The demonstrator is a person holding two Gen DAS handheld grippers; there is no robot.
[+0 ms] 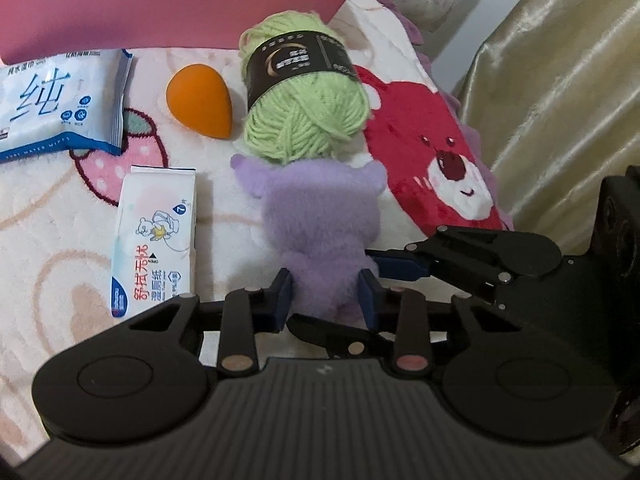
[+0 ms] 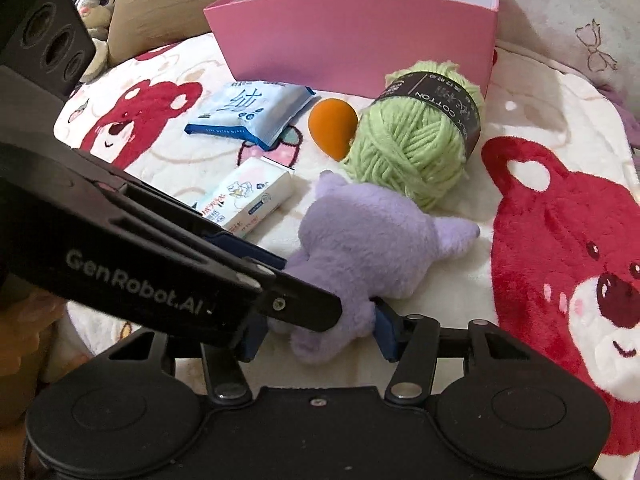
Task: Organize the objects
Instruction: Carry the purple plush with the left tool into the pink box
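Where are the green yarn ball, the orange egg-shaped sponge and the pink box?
green yarn ball (image 2: 404,148): right wrist view, on the wound strands.
orange egg-shaped sponge (image 1: 200,98): left wrist view, on its rounded side.
pink box (image 2: 352,36): right wrist view, on its front wall.

Home bedroom, likely: fleece blanket (image 2: 520,92) printed with red bears, stuffed rabbit (image 2: 98,4) in the corner, satin bedding (image 1: 560,92) alongside.

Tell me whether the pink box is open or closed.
Open. The pink box has no lid on it, and the right wrist view looks over its rim onto the white inner walls. What it holds, if anything, cannot be seen.
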